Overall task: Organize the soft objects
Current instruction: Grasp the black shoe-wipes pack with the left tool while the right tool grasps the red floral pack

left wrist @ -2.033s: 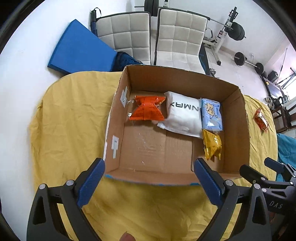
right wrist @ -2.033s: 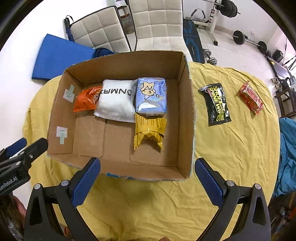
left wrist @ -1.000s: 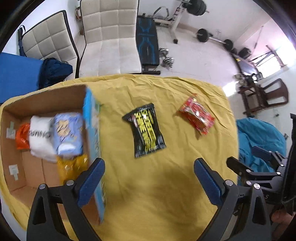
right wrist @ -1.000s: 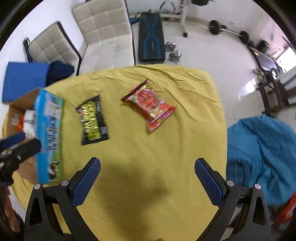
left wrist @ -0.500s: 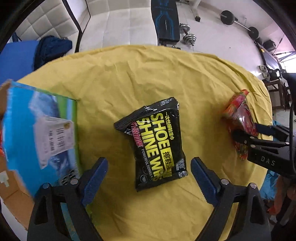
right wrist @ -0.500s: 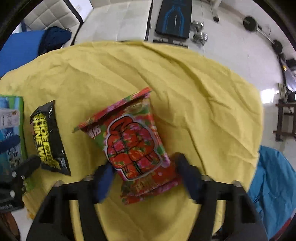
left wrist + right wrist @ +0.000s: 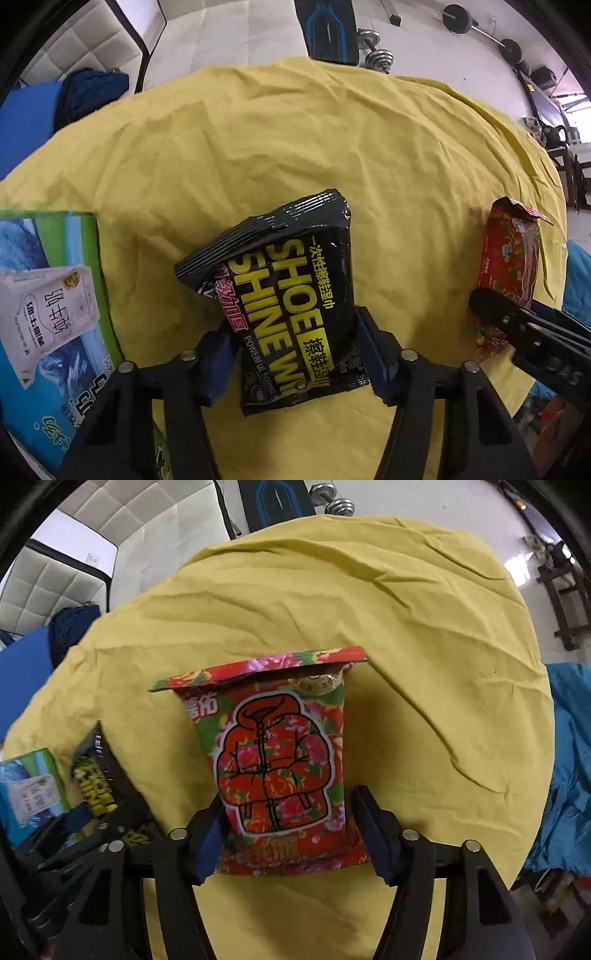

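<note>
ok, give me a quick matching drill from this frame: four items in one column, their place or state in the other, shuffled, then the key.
Items
1. black wipes pack
2. red floral packet
3. printed box
4. yellow cloth

Place or state
A. covers the table, wrinkled
B. between the jaws of the right gripper
C. at the left edge of the left wrist view
D. between the jaws of the left gripper

Pairs: 1-D, 2-B, 3-C, 4-A

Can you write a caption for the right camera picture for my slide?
Right gripper closes its blue fingers around a red flowery snack packet on the yellow tablecloth.
</note>
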